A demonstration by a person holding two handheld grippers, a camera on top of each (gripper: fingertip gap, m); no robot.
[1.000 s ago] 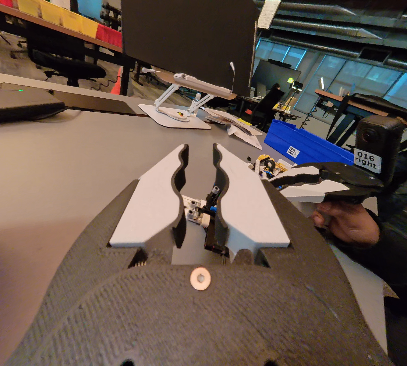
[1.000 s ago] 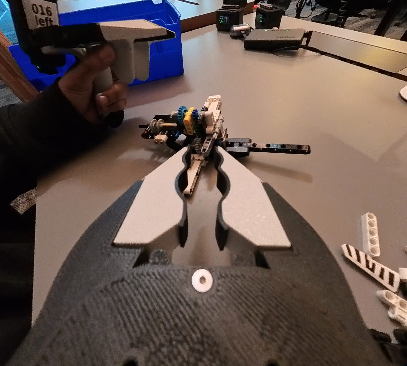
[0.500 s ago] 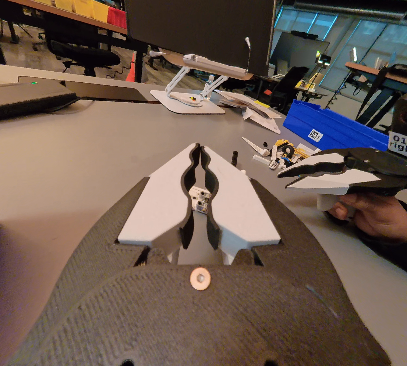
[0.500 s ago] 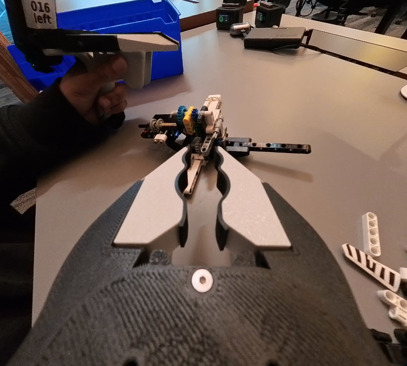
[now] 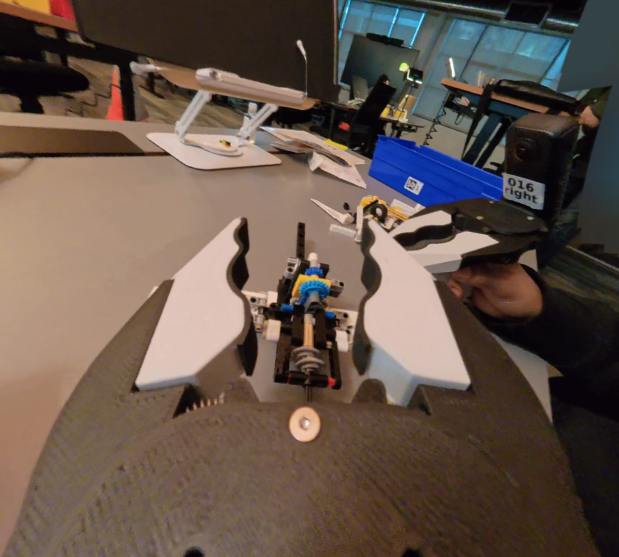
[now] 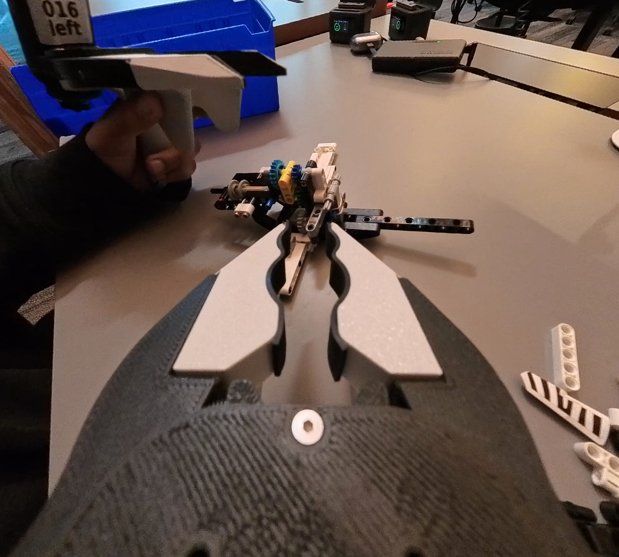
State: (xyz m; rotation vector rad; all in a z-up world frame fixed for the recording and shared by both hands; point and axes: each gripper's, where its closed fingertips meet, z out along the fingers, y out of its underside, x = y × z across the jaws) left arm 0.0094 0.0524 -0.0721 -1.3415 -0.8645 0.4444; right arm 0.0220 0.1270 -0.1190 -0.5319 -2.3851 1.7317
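Left gripper (image 5: 303,232) hung spread wide above the brick model (image 5: 306,313), aligned with its long axis; right gripper (image 6: 307,228) clamped its side.

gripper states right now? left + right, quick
Left tool: open wide, above the brick-built gear assembly, pads clear of it.
Right tool: narrowed on that assembly's near end; whether the pads press it cannot be told.

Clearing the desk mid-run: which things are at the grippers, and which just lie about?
At the grippers: multicoloured plastic brick-and-gear model, its near end between the fingertips of right gripper; open left gripper above it.
Lying about: white holed beam, black-striped white strip, blue plastic bin, black flat box.
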